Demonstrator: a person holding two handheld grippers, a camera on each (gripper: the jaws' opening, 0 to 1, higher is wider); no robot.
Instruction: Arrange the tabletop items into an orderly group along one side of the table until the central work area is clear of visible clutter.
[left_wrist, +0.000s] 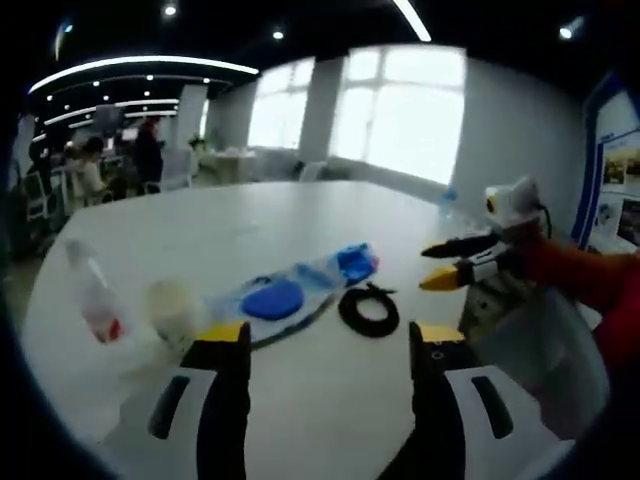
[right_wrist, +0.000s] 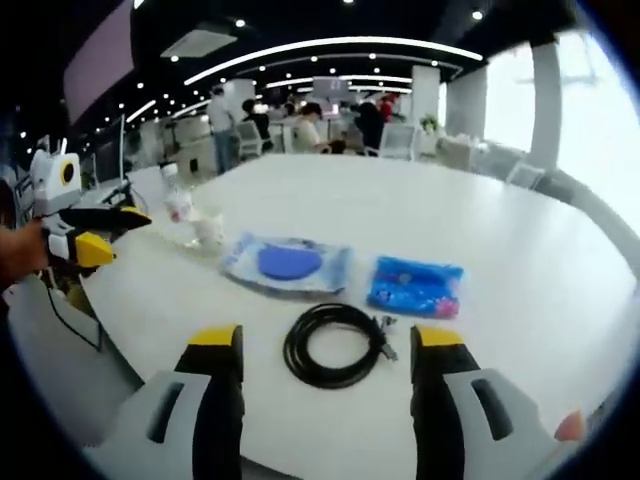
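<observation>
In the right gripper view, the right gripper (right_wrist: 327, 345) hangs low over the near edge of the white table (right_wrist: 520, 250), its jaws spread wide and holding nothing. Just beyond the jaw tips lies a black cable (right_wrist: 333, 345), coiled in a ring flat on the table. Behind the cable, a little to the right, is a blue packet (right_wrist: 416, 286). To the left of it lies a clear bag (right_wrist: 288, 265) with a round blue disc inside; the two are near but apart. Further left stand a small white cup (right_wrist: 209, 229) and a clear bottle (right_wrist: 176, 203), close together. At the left edge the left gripper (right_wrist: 108, 232) comes in, held in a hand (right_wrist: 20, 255); its yellow-tipped jaws are open a little and hold nothing.

In the left gripper view the same jaws are spread and empty over the table. Cup (left_wrist: 175, 310) and bottle (left_wrist: 96, 295) are at the left, bag (left_wrist: 272, 299) and packet (left_wrist: 355, 263) in the middle, cable (left_wrist: 369, 311) to the right. Far behind, people sit at desks (right_wrist: 300, 125).
</observation>
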